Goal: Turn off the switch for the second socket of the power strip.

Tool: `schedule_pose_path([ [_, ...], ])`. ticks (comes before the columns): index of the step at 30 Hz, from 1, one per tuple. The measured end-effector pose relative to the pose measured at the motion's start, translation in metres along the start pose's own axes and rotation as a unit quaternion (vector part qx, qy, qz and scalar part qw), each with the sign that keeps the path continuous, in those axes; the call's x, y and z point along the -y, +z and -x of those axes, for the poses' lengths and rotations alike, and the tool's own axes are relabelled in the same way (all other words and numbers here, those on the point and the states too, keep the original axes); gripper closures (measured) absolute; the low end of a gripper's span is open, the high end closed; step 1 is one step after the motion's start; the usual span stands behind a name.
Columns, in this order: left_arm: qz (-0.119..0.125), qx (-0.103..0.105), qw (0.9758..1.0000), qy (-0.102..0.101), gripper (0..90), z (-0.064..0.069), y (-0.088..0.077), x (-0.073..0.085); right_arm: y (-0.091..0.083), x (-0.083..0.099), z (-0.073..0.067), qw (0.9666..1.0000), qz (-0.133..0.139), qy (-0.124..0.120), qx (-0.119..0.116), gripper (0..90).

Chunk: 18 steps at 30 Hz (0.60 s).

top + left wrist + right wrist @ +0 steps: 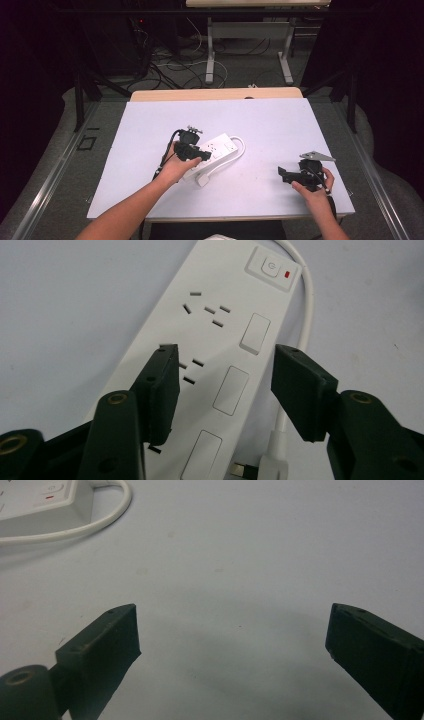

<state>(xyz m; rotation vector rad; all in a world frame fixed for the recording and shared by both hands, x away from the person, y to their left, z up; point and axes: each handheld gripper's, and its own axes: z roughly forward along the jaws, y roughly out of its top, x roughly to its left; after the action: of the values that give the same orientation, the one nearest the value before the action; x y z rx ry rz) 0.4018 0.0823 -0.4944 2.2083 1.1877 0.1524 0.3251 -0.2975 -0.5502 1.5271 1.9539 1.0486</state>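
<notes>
— Jaws wide apart on both sides, see? The left gripper (225, 385) hangs right over the power strip (220, 360), one jaw over its socket face and one out past its edge by the cord, gripping nothing. The right gripper (232, 640) sits well apart, gaping over bare desk (260, 555).

— Where's the strip lying, exactly?

— Near the middle of the desk, flat, set at a slant. Its white cord (242, 148) loops round the far end and runs back along one side, and the plug (260, 471) lies just beside the near end.

— How would you reckon it handles?

— Light and stiff, I'd say; a hard plastic bar that won't give. Smooth shell, though, so I'd guess it's slippery if pinched at a corner. The cord's the floppy part, and it'll drag and tug behind.

— So where would you take hold?

— Across the narrow width, on the long side walls, about mid-length so it doesn't tip. I'd keep clear of the rocker switch (270, 267) at the far end.
</notes>
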Motion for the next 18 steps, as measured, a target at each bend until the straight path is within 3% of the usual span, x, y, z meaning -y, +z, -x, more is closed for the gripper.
schedule_pose_path([
  [6, 0.014, 0.001, 0.9999, 0.008, 37.9, 0.0, -0.004, -0.002, 0.0, 0.0, 0.0, 1.0, 0.0, 0.002, 0.0, 6.7],
  [8, 0.029, 0.002, 0.9995, 0.011, 36.9, 0.0, -0.006, -0.002, 0.0, 0.0, 0.0, 1.0, 0.001, 0.0, 0.0, 6.8],
  [11, 0.048, 0.002, 0.9983, 0.034, 33.9, -0.001, -0.008, -0.002, 0.0, 0.0, 0.0, 1.0, 0.0, 0.002, 0.0, 6.8],
  [18, 0.057, -0.017, 0.9974, 0.041, 30.1, -0.006, -0.016, -0.001, 0.0, 0.0, 0.0, 1.0, 0.0, 0.001, 0.002, 6.9],
])
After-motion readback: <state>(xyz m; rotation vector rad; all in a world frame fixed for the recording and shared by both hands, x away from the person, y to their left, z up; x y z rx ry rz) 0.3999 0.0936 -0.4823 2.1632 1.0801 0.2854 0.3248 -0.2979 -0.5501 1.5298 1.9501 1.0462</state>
